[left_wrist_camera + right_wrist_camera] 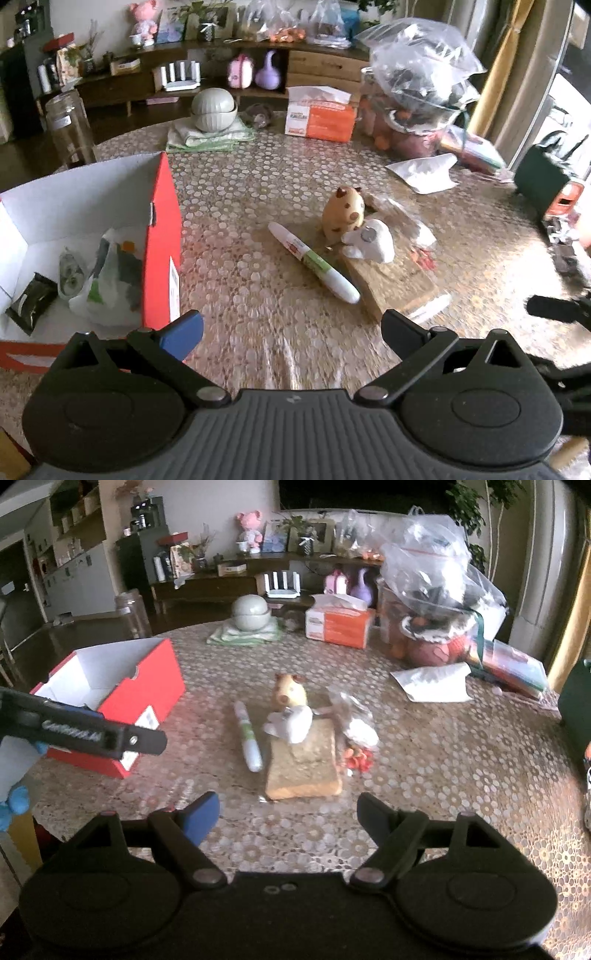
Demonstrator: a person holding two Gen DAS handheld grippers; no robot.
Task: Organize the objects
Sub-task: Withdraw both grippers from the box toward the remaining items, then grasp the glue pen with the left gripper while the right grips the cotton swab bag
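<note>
We hold both tools above the near edge of the round table with the pale dotted plastic cover (258, 184). The left gripper (291, 332) has its jaws spread wide with nothing between them, and the right gripper (288, 812) is also released and empty.

The things to organize lie in a small group at the middle of the table. The white tube-shaped pen with a green label (314, 264) lies flat, just left of the flat tan sponge-like block (399, 280). The white figurine (369, 245) rests on the far end of that block, touching the tan toy animal with brown ears (343, 216) behind it. We think they were placed together so that we can take them one by one.

The open red cardboard box with white inside (162, 236) stands at the left, near the left gripper. It already holds a white plastic bag (107, 284) and a small dark packet (33, 301), so it is probably the place for collecting.

Far across the table are an orange tissue box (338, 624) and big clear bags (432, 568). Behind is a wooden sideboard (207, 583) in a dim living room.
</note>
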